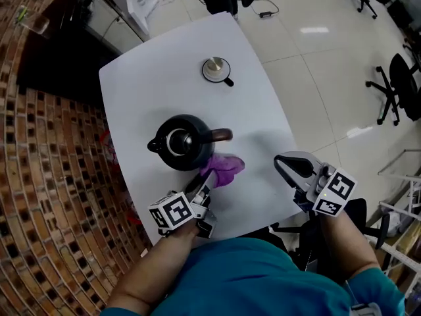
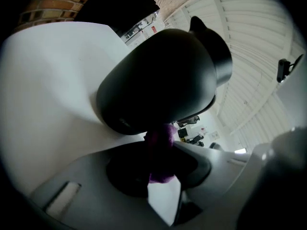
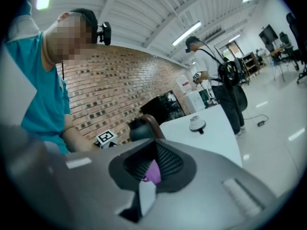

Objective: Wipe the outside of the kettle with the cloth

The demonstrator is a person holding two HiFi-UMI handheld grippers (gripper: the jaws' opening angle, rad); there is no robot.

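White table (image 1: 263,104), mid-frame: the cloth (image 1: 222,167) is clamped by the left gripper (image 1: 205,184) against the kettle (image 1: 184,142). Wiping is judged barely begun. The right gripper (image 1: 284,163), lower right, is held closed and empty.

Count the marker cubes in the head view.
2. One on the left gripper, shut on the purple cloth beside the kettle; one on the right gripper, near the table's edge.

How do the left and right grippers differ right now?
The left gripper is shut on the purple cloth, held against the kettle. The right gripper has its jaws together on nothing. The left sits at the kettle's side, while the right hangs apart from it. Both reach over the white table.
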